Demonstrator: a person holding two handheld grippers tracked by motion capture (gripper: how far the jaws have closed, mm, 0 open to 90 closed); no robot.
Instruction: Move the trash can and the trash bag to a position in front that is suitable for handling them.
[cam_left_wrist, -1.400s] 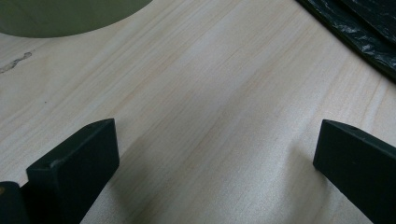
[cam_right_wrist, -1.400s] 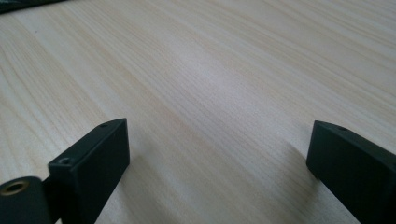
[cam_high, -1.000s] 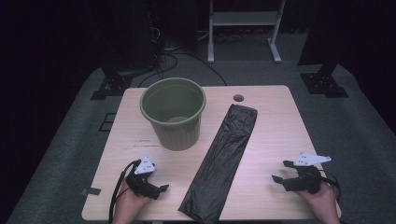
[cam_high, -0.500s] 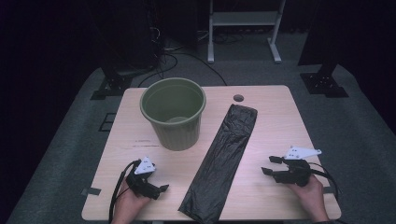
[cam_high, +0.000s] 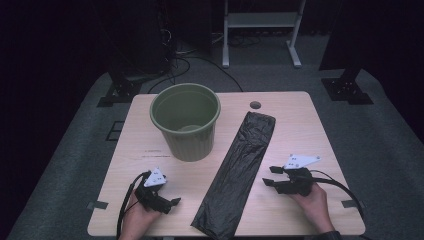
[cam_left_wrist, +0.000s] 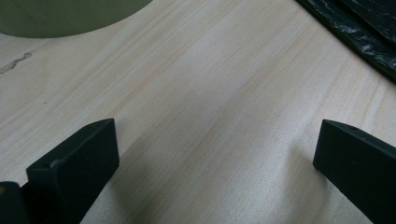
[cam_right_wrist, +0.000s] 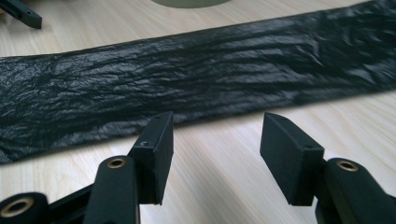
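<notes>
A dim room with grey carpet (cam_high: 70, 165) surrounds a pale wooden table (cam_high: 300, 130), its grain running clear under the overhead light; dark equipment stands (cam_high: 125, 87) and loose cables (cam_high: 180, 62) sit on the floor at the far left, the white legs of a frame (cam_high: 260, 30) rise beyond the far edge, and another black stand foot (cam_high: 347, 90) rests at the far right. A small round hole (cam_high: 255, 105) marks the tabletop near its far edge.

On the far left half of the table stands an upright olive-green ribbed bin (cam_high: 186, 122), open at the top. Just right of it a flattened black plastic bag (cam_high: 239, 170) lies in a long strip from the far centre down to the near edge, creased and glossy, not touching the bin.

At the near right, a hand (cam_high: 312, 205) holds the right gripper (cam_high: 270, 176) low over the table, pointing left at the bag's right edge. Its jaws have just been closing and now stand about half open, with bare wood between them; in the right gripper view the bag's edge (cam_right_wrist: 196, 88) lies just beyond the tips, not touched.

At the near left, the other hand (cam_high: 137, 217) rests the left gripper (cam_high: 172, 202) on the table, pointing right toward the bag. Its jaws stand wide apart over bare wood, holding nothing; in the left gripper view the bin's base (cam_left_wrist: 70, 16) and a corner of the bag (cam_left_wrist: 359, 32) lie well beyond.
</notes>
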